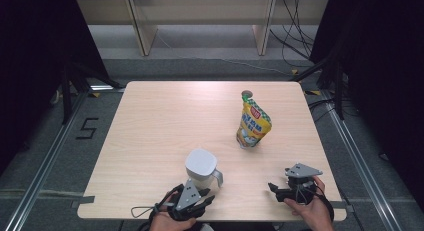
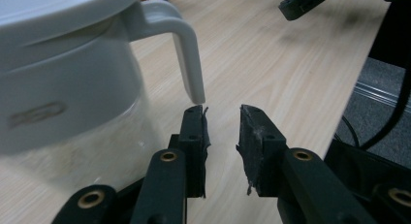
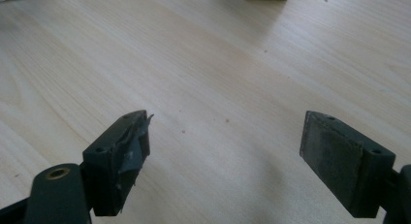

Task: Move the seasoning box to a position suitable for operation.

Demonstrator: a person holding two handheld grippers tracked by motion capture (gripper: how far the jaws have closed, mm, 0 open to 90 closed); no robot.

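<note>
Wooden table point(image 1: 165, 116) carries one white jug point(image 1: 202, 168) near, one yellow pouch point(image 1: 254, 125) farther right. Left gripper point(image 2: 222, 118), jaws narrowly apart around nothing, sits just below the jug's handle point(image 2: 186, 49); right gripper point(image 3: 225, 132) gapes wide.

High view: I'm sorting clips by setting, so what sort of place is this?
Probably a lab recording rig, not a home: a bare wooden table stands on grey carpet between metal floor rails, with black curtains at the sides and loose cables behind.

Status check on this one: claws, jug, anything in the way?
Left claw narrowed, empty, just below white lidded jug's handle. Right claw wide open, empty. Yellow snack pouch stands clear.
</note>
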